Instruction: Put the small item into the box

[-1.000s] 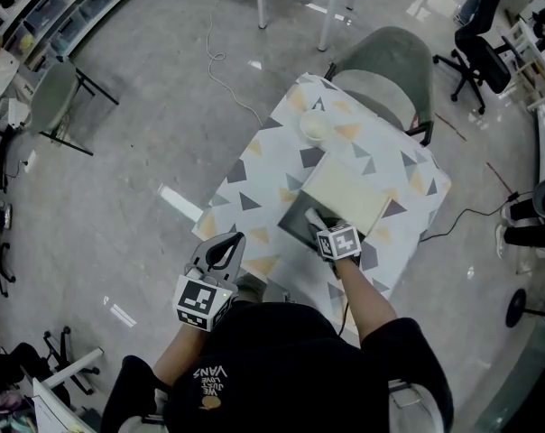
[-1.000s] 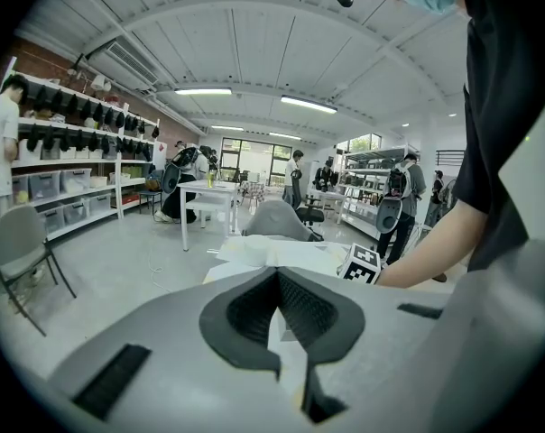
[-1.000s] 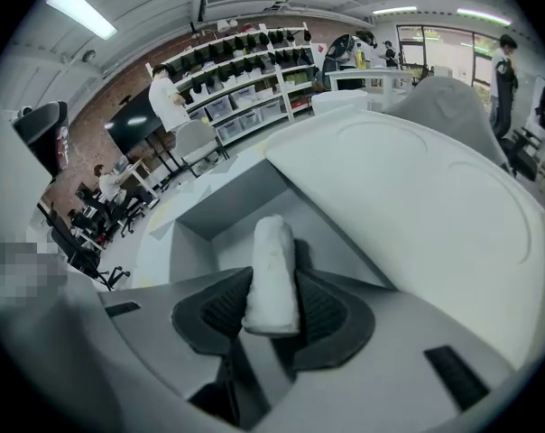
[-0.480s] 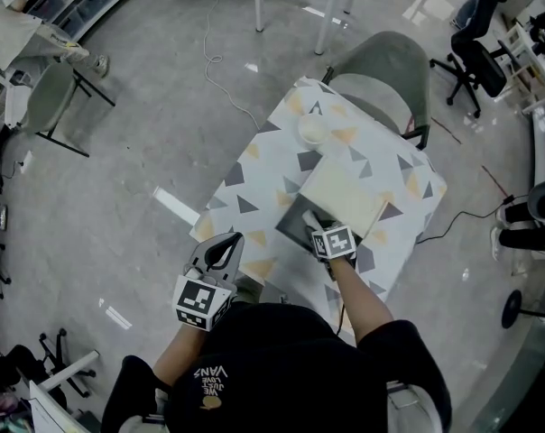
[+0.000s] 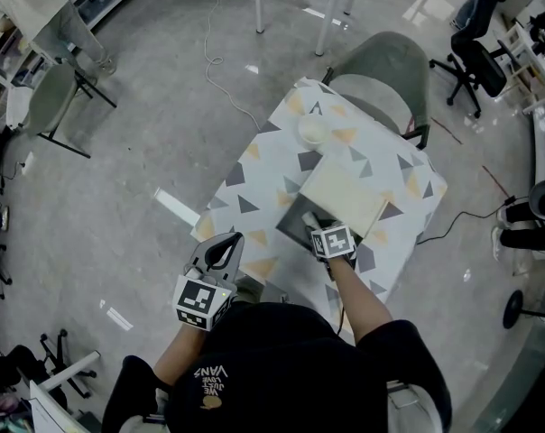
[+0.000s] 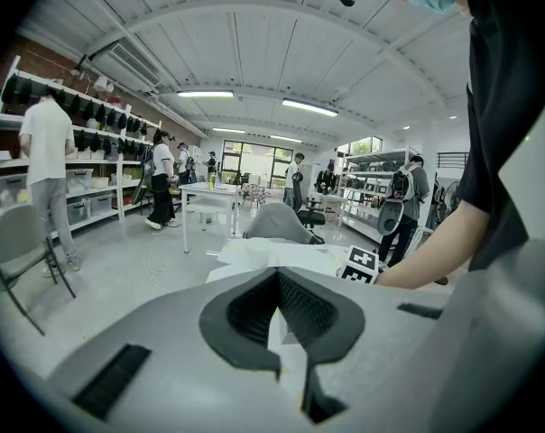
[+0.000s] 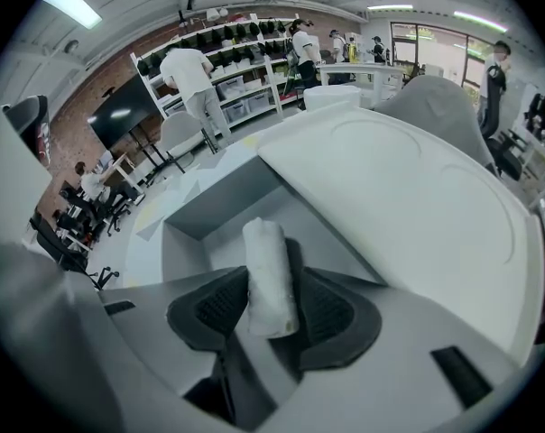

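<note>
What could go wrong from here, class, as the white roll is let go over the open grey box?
1. The right gripper's jaws are opening with the white roll between them, leaning on one pad; it may drop askew and catch the box wall.
2. The pale lid rises close beside that gripper; drawing back could knock it.
3. The left gripper hangs off the table, so nothing steadies the box.

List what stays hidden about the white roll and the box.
- Head view: the right gripper hides the white roll.
- Right gripper view: the roll lies between the opening jaws, which cover its near end; whether it touches the box floor is unclear.
- Head view: the bowl's contents are too small.
</note>
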A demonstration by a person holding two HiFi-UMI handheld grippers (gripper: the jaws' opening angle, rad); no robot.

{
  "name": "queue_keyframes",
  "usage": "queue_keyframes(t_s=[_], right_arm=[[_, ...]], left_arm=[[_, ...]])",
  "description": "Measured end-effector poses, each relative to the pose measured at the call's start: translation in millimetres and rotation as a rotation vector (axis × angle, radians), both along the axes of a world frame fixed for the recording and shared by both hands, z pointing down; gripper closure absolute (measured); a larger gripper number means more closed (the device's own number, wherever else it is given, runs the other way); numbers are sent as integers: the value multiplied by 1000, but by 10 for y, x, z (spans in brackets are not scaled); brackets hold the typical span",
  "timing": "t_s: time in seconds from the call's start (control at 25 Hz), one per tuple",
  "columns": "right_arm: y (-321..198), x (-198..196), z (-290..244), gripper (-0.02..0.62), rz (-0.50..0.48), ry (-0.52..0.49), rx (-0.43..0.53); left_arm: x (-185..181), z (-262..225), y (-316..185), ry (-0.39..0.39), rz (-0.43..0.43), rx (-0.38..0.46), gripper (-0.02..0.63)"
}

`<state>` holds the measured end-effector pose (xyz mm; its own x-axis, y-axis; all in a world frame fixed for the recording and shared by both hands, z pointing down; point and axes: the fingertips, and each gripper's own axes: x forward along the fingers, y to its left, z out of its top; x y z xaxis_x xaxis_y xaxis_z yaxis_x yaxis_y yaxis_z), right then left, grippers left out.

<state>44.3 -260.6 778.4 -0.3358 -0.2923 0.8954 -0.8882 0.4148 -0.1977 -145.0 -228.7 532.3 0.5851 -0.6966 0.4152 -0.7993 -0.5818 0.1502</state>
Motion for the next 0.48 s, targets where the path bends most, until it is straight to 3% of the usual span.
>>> queue_keyframes(t_s=[0.48], right_arm=[[12,25,-47,375,25,-26,26]], left_arm=[[58,-56,34,-4,6,16,600]])
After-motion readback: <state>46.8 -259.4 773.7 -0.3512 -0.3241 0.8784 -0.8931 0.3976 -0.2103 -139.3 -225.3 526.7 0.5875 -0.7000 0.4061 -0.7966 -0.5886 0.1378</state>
